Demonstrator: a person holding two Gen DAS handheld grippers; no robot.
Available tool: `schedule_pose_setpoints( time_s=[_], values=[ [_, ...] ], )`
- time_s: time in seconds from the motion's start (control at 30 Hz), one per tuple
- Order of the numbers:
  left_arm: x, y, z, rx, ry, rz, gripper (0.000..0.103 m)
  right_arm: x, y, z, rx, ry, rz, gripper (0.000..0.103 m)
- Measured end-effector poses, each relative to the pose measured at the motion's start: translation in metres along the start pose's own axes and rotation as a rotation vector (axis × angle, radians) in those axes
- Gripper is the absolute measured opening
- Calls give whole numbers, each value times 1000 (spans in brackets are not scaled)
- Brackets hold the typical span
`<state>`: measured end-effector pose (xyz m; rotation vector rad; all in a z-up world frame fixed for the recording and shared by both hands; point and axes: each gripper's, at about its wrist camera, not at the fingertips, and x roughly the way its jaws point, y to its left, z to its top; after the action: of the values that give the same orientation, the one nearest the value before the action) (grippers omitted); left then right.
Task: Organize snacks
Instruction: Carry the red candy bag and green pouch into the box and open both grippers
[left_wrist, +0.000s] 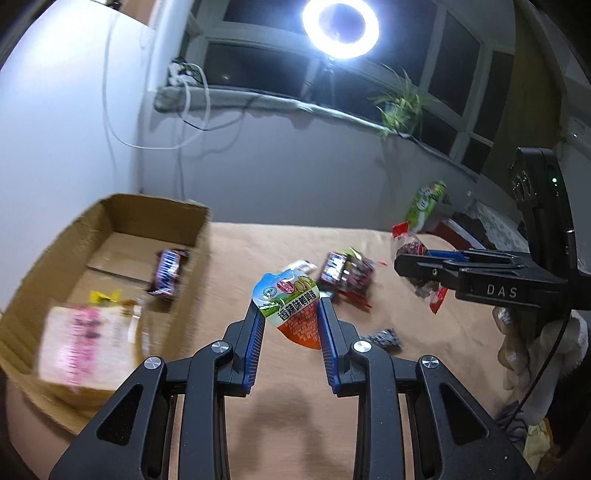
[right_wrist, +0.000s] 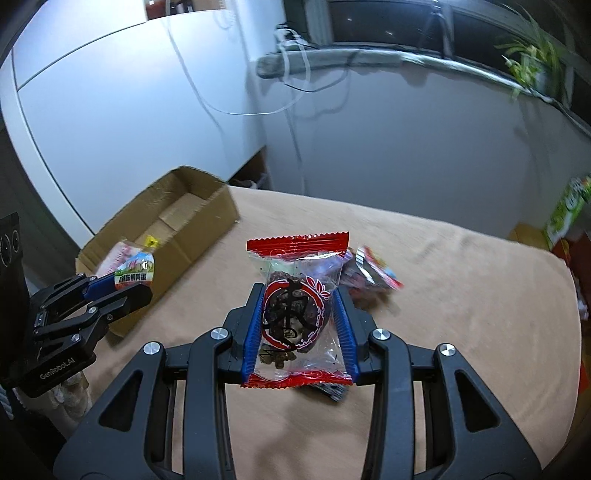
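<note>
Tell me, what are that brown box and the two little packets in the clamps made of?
The box looks like plain corrugated cardboard: matte brown, folded flaps. The red-edged packet in the right gripper seems to be glossy clear plastic film, since the dark fruit shows through and its ends are crimped. The quail-egg packet in the left gripper looks like shiny printed plastic or foil laminate; which one is unclear.

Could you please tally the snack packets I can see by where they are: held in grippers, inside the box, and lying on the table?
Held in grippers: 2, the egg packet in the left gripper and the date packet in the right gripper.
Inside the box: 3 can be made out.
On the table: about 4; the pile is blurred.
Total: about 9.
</note>
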<state>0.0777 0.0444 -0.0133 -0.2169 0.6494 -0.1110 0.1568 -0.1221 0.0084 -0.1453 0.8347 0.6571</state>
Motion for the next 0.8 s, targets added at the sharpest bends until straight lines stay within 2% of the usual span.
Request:
schedule_pose_setpoints(
  time_s=[0.4,0.8],
  values=[
    [-23,52,11,-73,-62,107,27,29,69,34,-99,-14,74,38],
    [-33,92,15,-130,-85,173,27,61,111,52,-160,-2,133,38]
  ],
)
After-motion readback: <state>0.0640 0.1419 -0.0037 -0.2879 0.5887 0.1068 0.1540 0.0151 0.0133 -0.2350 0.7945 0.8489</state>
